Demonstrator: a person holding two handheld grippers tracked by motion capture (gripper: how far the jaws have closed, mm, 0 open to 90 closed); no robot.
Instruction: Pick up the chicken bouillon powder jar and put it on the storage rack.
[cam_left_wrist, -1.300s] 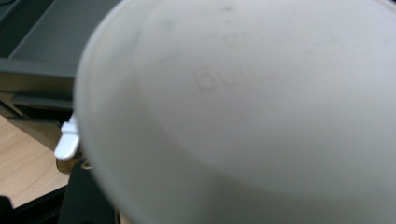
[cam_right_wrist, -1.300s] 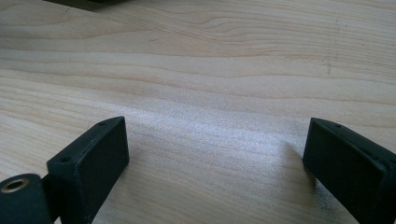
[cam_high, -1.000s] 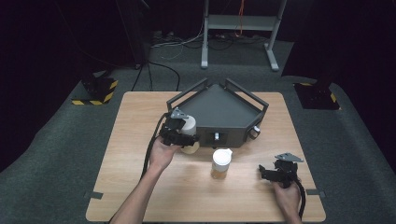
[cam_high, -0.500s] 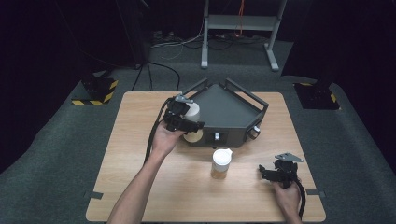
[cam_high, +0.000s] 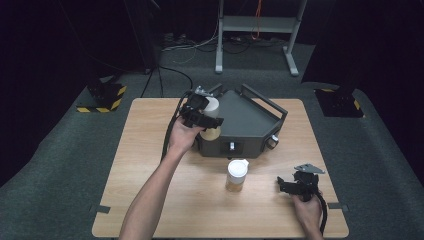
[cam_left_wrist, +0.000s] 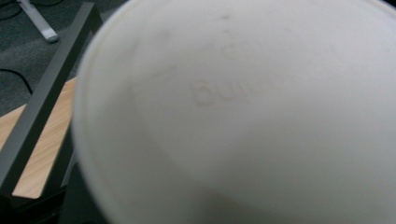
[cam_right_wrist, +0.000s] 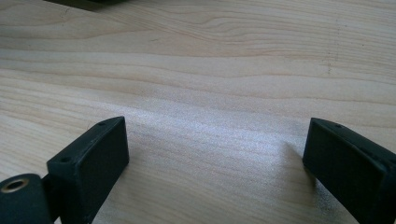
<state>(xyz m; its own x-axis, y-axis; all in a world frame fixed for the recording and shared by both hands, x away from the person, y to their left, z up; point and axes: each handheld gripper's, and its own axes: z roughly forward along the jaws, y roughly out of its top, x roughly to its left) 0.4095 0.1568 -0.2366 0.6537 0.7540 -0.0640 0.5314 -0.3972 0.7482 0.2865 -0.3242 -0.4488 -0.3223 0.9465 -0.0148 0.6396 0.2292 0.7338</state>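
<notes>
Left gripper (cam_high: 206, 116) clamps a round white-lidded cup (cam_high: 212, 112) over the dark angular tray's (cam_high: 250, 117) left edge; right gripper (cam_right_wrist: 217, 163) gapes empty. Two cups: the second (cam_high: 236, 175) stands before the tray.

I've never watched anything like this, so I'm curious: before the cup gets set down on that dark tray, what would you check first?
1. Left claw shut on the white-lidded paper cup: ok.
2. Cup lifted above the light wooden table, at the left edge of the dark grey angular metal tray: ok.
3. Bare floor of the tray free for the cup: ok.
4. Second white-lidded cup standing upright in front of the tray, apart from both claws: ok.
5. Right claw open, nothing between its jaws, low over the table: ok.
6. Held cup's lid seated tight: cannot tell.
</notes>
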